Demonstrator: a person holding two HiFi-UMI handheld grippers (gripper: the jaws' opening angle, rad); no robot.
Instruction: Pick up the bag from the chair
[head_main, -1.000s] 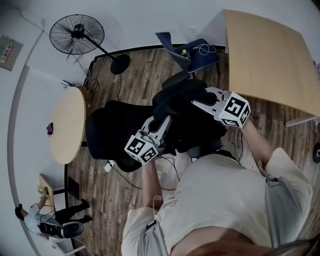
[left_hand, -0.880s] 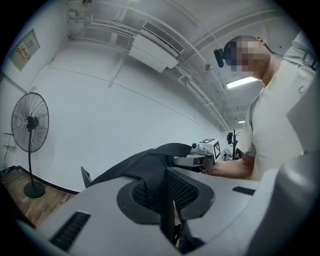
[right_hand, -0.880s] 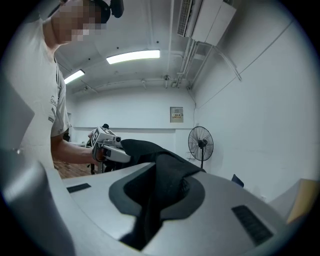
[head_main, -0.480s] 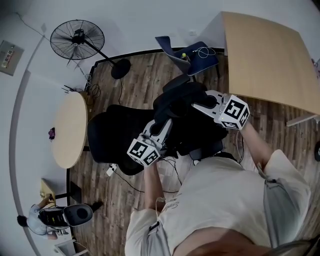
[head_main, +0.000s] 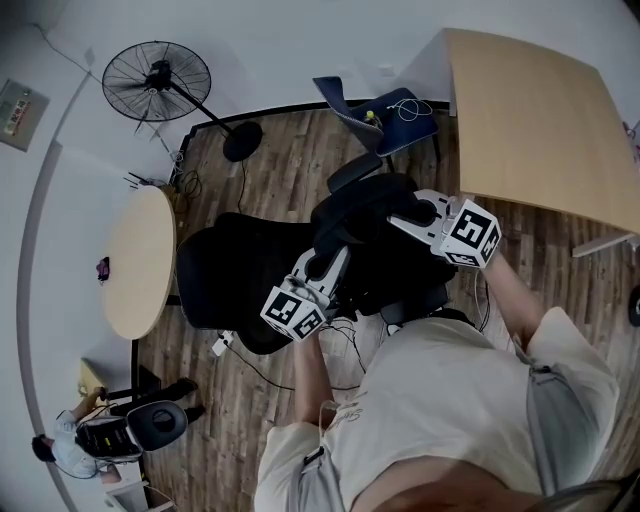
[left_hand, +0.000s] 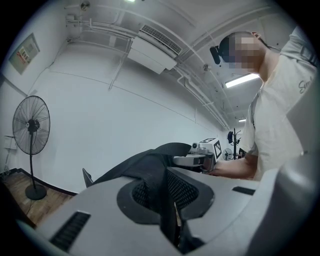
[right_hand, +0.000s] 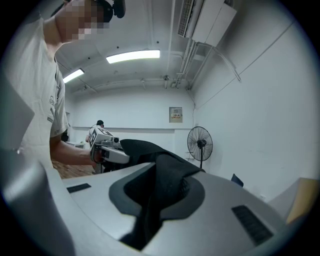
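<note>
A black bag (head_main: 370, 225) hangs in the air above a black office chair (head_main: 225, 270), held from both sides. My left gripper (head_main: 322, 262) is shut on the bag's near-left fabric, and the black strap (left_hand: 155, 185) runs between its jaws. My right gripper (head_main: 405, 212) is shut on the bag's right side, with black fabric (right_hand: 167, 182) pinched between its jaws. In each gripper view the other gripper shows across the bag: the right gripper (left_hand: 197, 159) and the left gripper (right_hand: 107, 147).
A round wooden table (head_main: 135, 262) stands left of the chair. A large wooden table (head_main: 530, 115) fills the upper right. A standing fan (head_main: 160, 75) and a blue chair (head_main: 385, 110) are by the far wall. Cables lie on the wooden floor (head_main: 260, 375). Another person (head_main: 75, 445) is at lower left.
Both grippers have shifted slightly right and toward me with the bag between them. The person at lower left has moved.
</note>
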